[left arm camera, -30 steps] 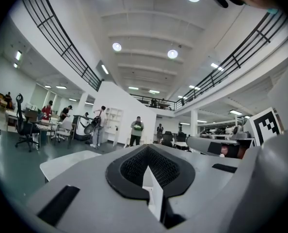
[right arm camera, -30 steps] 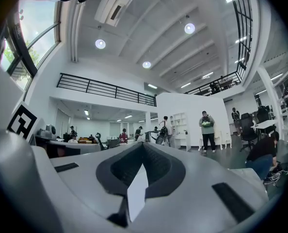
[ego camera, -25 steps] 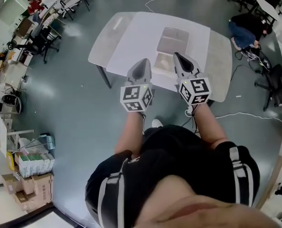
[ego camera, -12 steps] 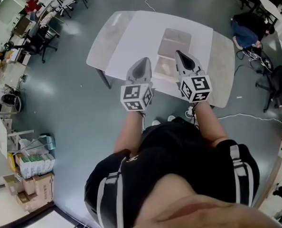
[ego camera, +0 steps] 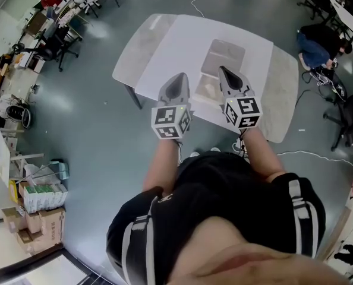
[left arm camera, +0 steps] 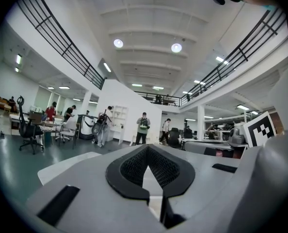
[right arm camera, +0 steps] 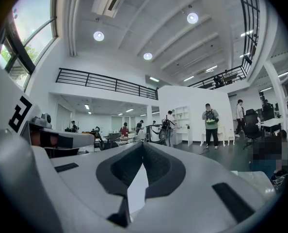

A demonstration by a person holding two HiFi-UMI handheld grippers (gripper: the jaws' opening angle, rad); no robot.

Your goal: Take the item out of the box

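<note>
A clear plastic box [ego camera: 223,57] lies on the white table [ego camera: 164,46] ahead of me. Its near part [ego camera: 205,89] holds something pale that I cannot make out. I hold both grippers side by side at waist height, short of the table's near edge and pointing toward the box. The left gripper [ego camera: 177,77] is shut with nothing in it; its tips [left arm camera: 147,147] meet. The right gripper [ego camera: 223,70] is shut and empty too, its tips [right arm camera: 142,145] touching. Both gripper views look level across the hall, over the table.
Office chairs [ego camera: 54,46] and desks stand at the far left. A person in dark clothes [ego camera: 320,40] is low at the right by more chairs. A white cable [ego camera: 310,155] runs over the floor. Cardboard boxes [ego camera: 37,224] are stacked at the lower left.
The table and box have drifted slightly right and up in the head view. Both grippers stay shut and side by side, hardly moved.
</note>
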